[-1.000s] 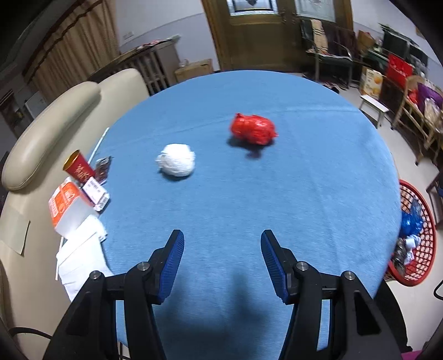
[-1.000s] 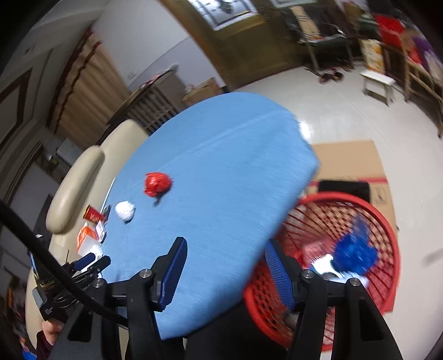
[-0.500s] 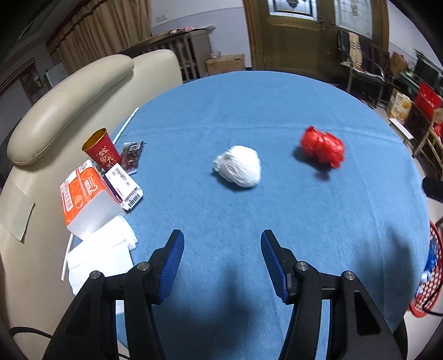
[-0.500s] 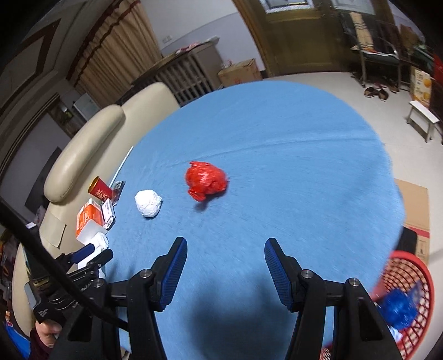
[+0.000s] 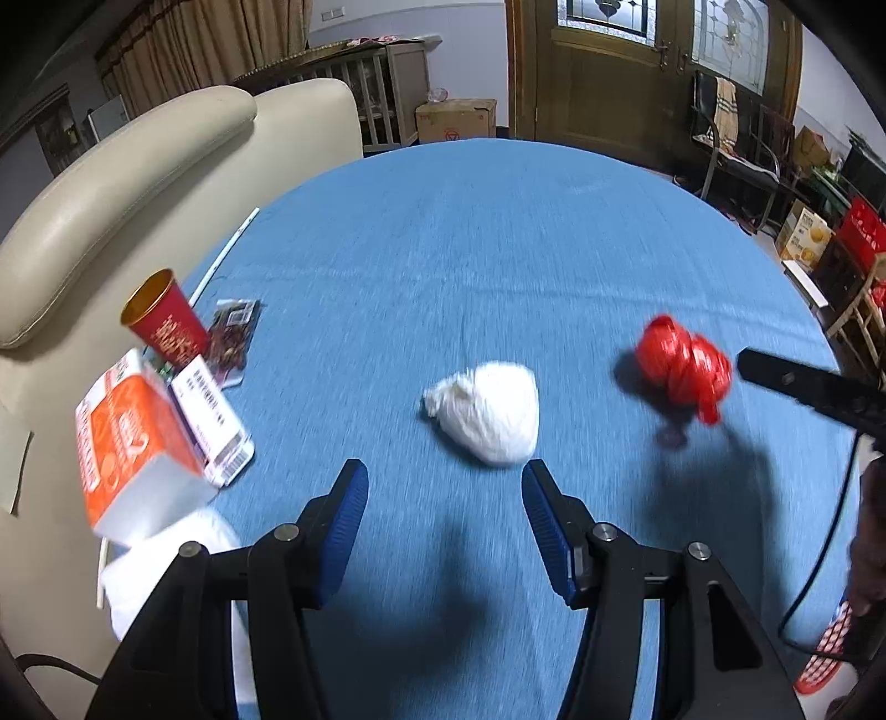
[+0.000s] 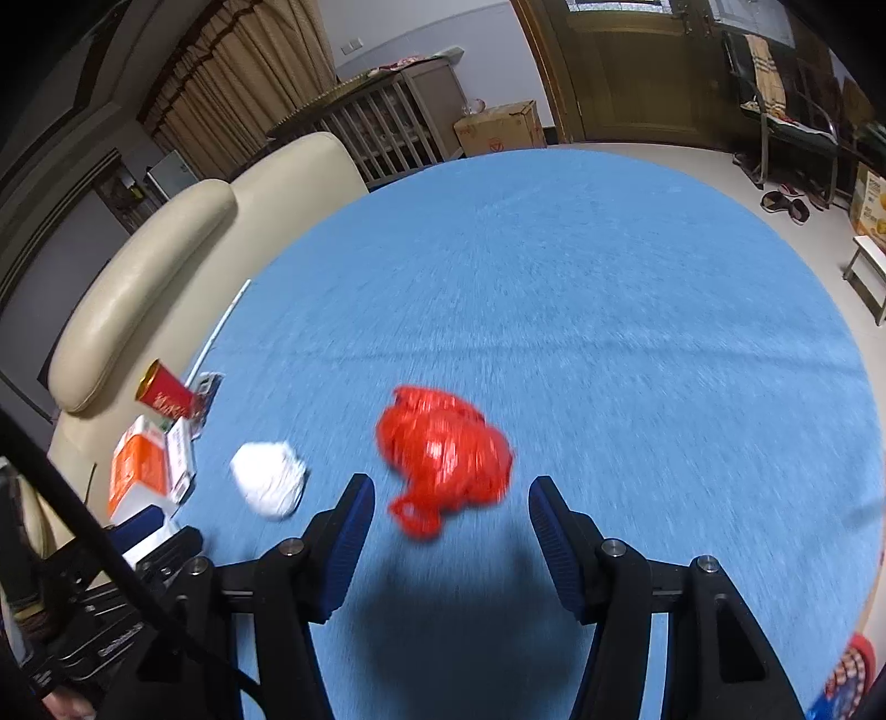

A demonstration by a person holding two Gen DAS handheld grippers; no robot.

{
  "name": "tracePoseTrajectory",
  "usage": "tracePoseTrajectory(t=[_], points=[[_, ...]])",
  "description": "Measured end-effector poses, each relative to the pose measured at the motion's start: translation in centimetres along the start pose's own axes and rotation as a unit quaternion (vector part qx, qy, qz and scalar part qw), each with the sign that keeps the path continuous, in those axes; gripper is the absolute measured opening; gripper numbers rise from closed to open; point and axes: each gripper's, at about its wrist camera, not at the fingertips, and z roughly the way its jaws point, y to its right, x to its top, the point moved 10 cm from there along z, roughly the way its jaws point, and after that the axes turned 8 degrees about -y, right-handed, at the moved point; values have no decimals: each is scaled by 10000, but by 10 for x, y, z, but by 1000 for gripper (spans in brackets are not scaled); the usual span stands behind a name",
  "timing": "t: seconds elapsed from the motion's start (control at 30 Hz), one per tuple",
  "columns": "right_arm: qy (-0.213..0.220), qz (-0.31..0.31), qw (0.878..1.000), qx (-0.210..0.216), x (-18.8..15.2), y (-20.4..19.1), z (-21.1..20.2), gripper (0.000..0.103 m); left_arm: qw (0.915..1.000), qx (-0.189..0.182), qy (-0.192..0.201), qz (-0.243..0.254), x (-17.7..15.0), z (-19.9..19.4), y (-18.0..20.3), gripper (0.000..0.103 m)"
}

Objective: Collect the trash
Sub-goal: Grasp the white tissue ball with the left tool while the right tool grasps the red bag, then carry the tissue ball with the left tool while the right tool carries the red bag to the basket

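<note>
On the blue round table [image 5: 498, 249], the left gripper [image 5: 443, 487] hangs with fingers wide and empty; the white wad [image 5: 490, 412] lies just beyond, at its 12 o'clock. The right gripper [image 6: 451, 507], fingers likewise wide, has the red crumpled bag [image 6: 443, 451] at 12 o'clock, untouched.

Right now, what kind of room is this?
Probably a living room in someone's home: a cream sofa beside a round table with a blue cloth, a wooden door with patterned glass, and brown curtains.
</note>
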Motion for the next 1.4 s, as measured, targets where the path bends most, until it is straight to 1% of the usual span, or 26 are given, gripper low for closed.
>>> tracePoseTrajectory(t=[0.13, 0.27, 0.4, 0.5, 0.57, 0.6, 0.63, 0.7, 0.77, 0.83, 1.07, 1.4], points=[[-168, 72, 9998, 23, 17, 2, 29, 62, 10000, -48, -53, -58, 20, 14, 2, 59], [-348, 58, 9994, 43, 22, 2, 51, 60, 9993, -262, -209, -171, 32, 30, 8, 59], [-443, -108, 9988, 185, 20, -7, 62, 57, 9975, -561, -415, -144, 31, 46, 19, 59], [-464, -189, 9984, 254, 18, -11, 64, 52, 9959, -675, -591, -134, 24, 59, 24, 59], [-443, -266, 9983, 262, 16, -13, 63, 50, 9955, -716, -603, -131, 20, 62, 24, 59], [-438, -283, 9983, 268, 15, -12, 61, 50, 9954, -741, -591, -125, 19, 62, 24, 57], [-439, -272, 9983, 272, 13, -11, 60, 49, 9953, -765, -574, -126, 17, 60, 26, 48], [-433, -242, 9984, 275, 8, -9, 54, 49, 9953, -799, -537, -107, 16, 57, 27, 37], [-425, -235, 9984, 292, 3, -8, 48, 49, 9951, -859, -478, -80, 15, 52, 28, 36], [-395, -254, 9985, 297, -4, -9, 40, 49, 9957, -843, -375, -5, 14, 46, 31, 33], [-251, -271, 9988, 313, -32, -5, 5, 49, 9973, -683, -28, 267, 7, 14, 43, 32], [-40, -103, 9991, 407, -71, 3, -40, 49, 9973, -505, 180, 496, -16, -16, 54, 32]])
